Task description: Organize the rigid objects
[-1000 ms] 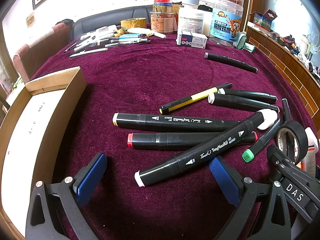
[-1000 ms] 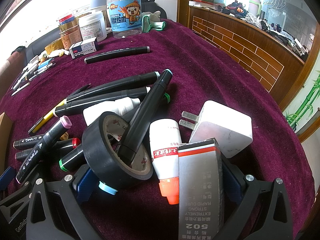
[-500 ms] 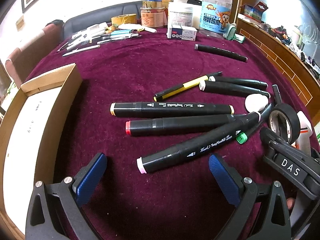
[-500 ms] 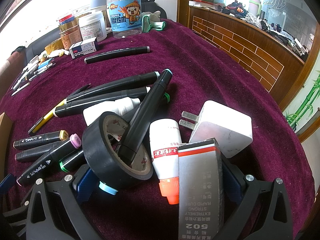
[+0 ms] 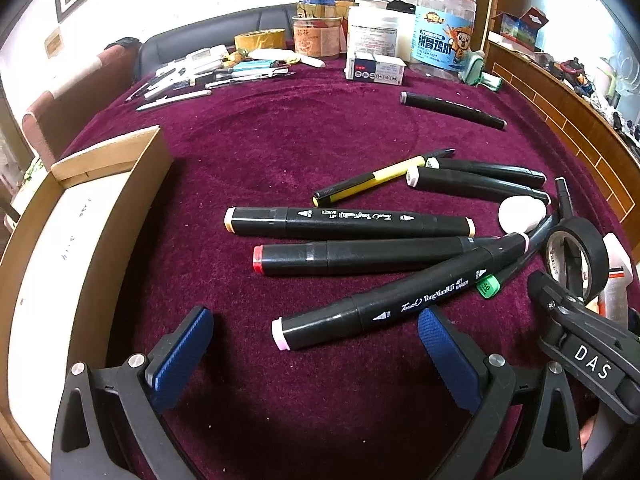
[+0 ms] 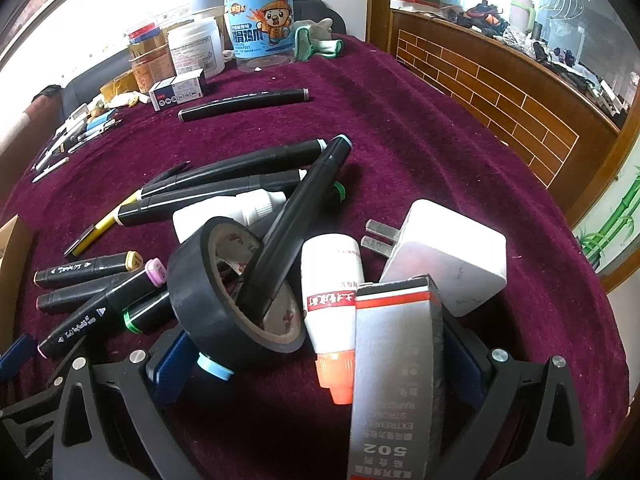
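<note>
Several black art markers lie on the purple cloth. A pink-capped marker (image 5: 400, 304) lies slantwise just ahead of my open, empty left gripper (image 5: 316, 354), with a red-capped marker (image 5: 360, 258) and a yellow-capped marker (image 5: 348, 222) behind it. My right gripper (image 6: 316, 364) is open over a pile: a black tape roll (image 6: 236, 292) with a blue-capped marker (image 6: 296, 224) through it, a white glue bottle (image 6: 332, 300), a grey 502 glue box (image 6: 396, 380) and a white plug charger (image 6: 448, 256). The right gripper's body shows in the left wrist view (image 5: 588, 356).
An open cardboard box (image 5: 72, 236) stands at the left. A yellow pen (image 5: 372, 180), two more markers and a lone marker (image 5: 452, 110) lie farther back. Jars, a small box (image 5: 374, 70) and pens line the far edge. A wooden ledge (image 6: 520, 100) runs along the right.
My left gripper has drawn back and let go of the pink-capped marker, which now lies lower and nearer the gripper's right finger. The right gripper and its pile have not moved.
</note>
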Demonstrator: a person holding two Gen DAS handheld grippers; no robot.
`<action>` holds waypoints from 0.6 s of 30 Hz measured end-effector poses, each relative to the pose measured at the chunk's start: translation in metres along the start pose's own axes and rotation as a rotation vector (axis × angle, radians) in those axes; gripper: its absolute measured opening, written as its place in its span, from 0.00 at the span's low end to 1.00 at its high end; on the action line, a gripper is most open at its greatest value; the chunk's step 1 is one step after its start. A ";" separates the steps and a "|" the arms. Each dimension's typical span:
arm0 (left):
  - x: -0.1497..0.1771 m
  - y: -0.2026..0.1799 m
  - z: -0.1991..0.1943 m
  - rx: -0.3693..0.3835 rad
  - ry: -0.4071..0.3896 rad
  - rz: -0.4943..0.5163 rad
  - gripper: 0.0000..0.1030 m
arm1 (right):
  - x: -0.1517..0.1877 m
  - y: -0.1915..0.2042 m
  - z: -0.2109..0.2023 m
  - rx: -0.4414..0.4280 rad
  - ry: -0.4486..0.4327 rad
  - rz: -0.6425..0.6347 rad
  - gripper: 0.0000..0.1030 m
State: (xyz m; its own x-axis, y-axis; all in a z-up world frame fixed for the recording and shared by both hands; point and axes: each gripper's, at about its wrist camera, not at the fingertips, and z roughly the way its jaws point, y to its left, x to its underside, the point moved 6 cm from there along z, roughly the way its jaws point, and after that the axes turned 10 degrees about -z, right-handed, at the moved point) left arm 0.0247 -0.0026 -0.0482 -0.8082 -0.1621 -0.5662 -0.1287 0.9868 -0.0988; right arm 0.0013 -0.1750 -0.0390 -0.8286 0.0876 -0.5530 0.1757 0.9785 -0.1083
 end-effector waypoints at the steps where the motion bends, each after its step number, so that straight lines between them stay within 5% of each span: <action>1: 0.000 0.001 0.000 0.007 0.000 -0.005 1.00 | 0.000 0.000 0.000 0.000 0.000 0.000 1.00; 18: -0.002 0.001 0.001 0.003 -0.015 -0.014 1.00 | 0.000 0.000 -0.001 0.006 0.003 -0.007 1.00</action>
State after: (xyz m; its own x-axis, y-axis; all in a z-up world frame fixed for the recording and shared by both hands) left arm 0.0267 -0.0016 -0.0475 -0.7978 -0.1755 -0.5768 -0.1375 0.9845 -0.1093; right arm 0.0007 -0.1748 -0.0387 -0.8312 0.0816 -0.5500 0.1735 0.9779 -0.1170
